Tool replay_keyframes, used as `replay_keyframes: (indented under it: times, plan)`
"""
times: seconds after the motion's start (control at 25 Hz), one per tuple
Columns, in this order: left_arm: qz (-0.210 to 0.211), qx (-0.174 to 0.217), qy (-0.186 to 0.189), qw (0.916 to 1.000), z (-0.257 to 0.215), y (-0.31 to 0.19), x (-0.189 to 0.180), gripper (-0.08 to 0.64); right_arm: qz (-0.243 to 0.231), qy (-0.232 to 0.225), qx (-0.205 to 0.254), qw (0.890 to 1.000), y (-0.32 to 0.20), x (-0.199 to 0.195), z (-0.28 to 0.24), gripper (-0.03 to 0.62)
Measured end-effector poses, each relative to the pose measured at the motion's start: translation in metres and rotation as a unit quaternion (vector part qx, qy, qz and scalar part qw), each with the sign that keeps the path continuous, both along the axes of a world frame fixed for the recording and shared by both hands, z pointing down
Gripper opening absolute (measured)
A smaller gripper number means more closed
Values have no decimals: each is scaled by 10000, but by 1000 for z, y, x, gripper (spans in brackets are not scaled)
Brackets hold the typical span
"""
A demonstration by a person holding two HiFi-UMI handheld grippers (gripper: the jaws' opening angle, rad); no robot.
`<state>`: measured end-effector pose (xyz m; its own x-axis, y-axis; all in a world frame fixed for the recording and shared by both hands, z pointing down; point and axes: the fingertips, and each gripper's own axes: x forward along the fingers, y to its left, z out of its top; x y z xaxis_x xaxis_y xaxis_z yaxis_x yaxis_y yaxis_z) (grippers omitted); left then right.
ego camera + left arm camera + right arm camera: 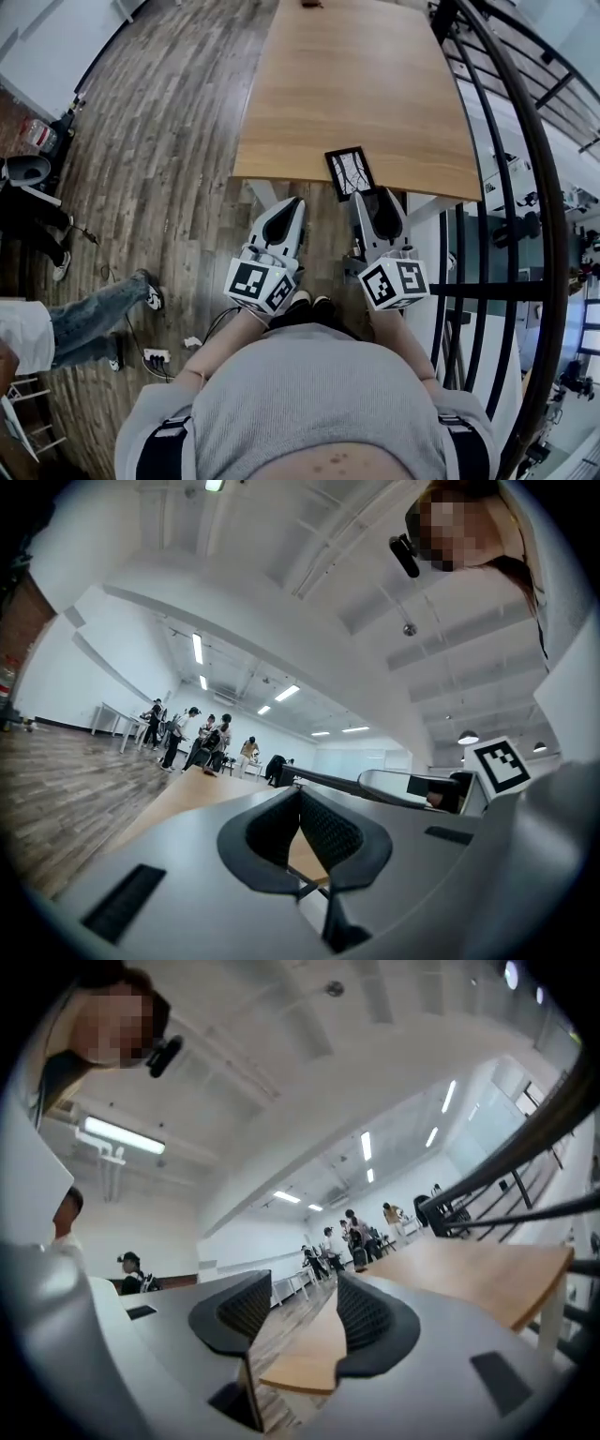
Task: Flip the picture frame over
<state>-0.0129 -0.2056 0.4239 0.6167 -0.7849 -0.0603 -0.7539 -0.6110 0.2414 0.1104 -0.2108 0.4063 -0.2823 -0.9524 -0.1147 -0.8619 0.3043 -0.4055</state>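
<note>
The picture frame (pixel 349 172), black-edged with a pale branch-like drawing facing up, lies at the near edge of the wooden table (pixel 356 84) and hangs slightly over it. My right gripper (pixel 375 193) floats just in front of the frame's near end, off the table, open with nothing between its pads (pixel 366 1312). My left gripper (pixel 296 201) hangs to the left of the frame, in front of the table edge, with its fingertips (pixel 323 827) meeting and nothing held. Neither gripper view shows the frame.
A black metal railing (pixel 502 150) curves along the table's right side. Someone's legs in jeans (pixel 98 314) and a power strip (pixel 156 356) are on the wood floor at left. A small dark object (pixel 311 4) sits at the table's far edge. People stand far across the room (pixel 192 738).
</note>
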Motion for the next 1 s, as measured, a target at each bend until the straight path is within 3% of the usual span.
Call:
replay_keyframes:
  times: [0.12, 0.24, 0.44, 1.0]
  plan:
    - [91, 191, 68, 9998, -13, -1, 8, 6, 150, 447, 432, 9980, 14, -1, -24, 105]
    - [157, 285, 57, 9995, -20, 1, 15, 6, 198, 735, 504, 9958, 22, 2, -25, 25]
    - [165, 354, 94, 9992, -25, 5, 20, 6, 261, 863, 202, 9957, 25, 6, -18, 17]
    - [281, 400, 64, 9988, -26, 7, 27, 6, 221, 1111, 115, 9935, 28, -3, -16, 15]
